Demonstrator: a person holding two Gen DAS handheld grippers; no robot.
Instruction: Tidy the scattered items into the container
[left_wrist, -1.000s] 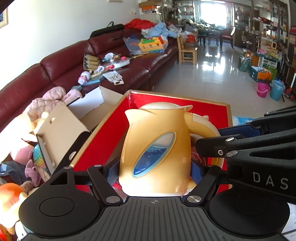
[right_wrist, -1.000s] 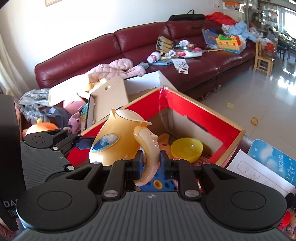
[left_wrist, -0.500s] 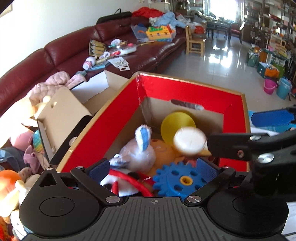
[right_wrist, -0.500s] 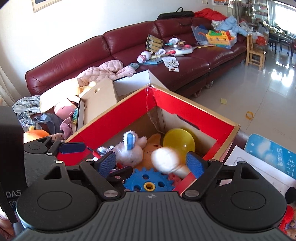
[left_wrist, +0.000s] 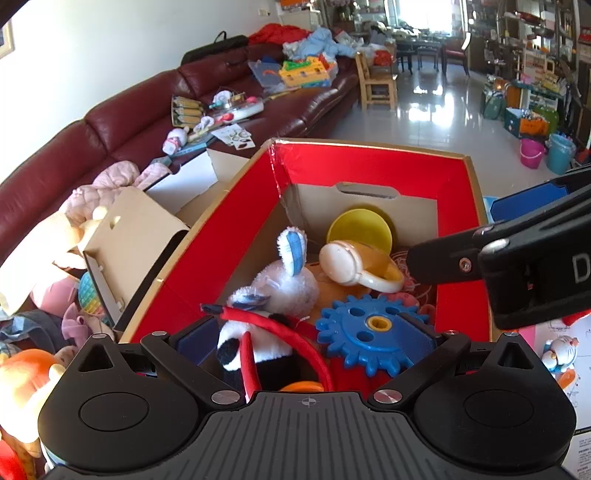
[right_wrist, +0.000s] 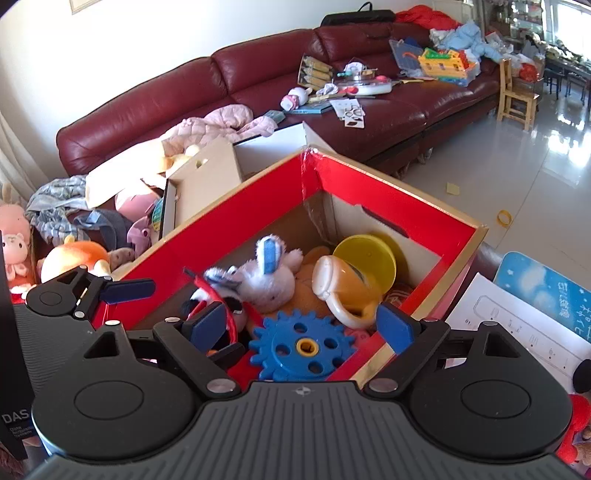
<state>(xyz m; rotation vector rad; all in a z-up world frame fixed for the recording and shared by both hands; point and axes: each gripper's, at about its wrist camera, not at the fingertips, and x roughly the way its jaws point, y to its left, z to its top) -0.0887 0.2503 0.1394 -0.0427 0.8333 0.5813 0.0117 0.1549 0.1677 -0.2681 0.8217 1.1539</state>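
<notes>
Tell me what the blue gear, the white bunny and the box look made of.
Blue gear: likely hard moulded plastic, smooth with a slight sheen. White bunny: plush fabric, fuzzy pile. Box: cardboard, brown raw edges and inside wall, glossy red lining.

The blue gear (left_wrist: 364, 332) hides the kettle's (left_wrist: 360, 260) lower body; its base cannot be seen.

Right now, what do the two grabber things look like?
Both are black plastic. Each has a ribbed grey-black body, two round discs, silver screws and blue pads on its fingers. The left gripper and right gripper look alike. White letters mark the right one's side. No hands or sleeves show.
</notes>
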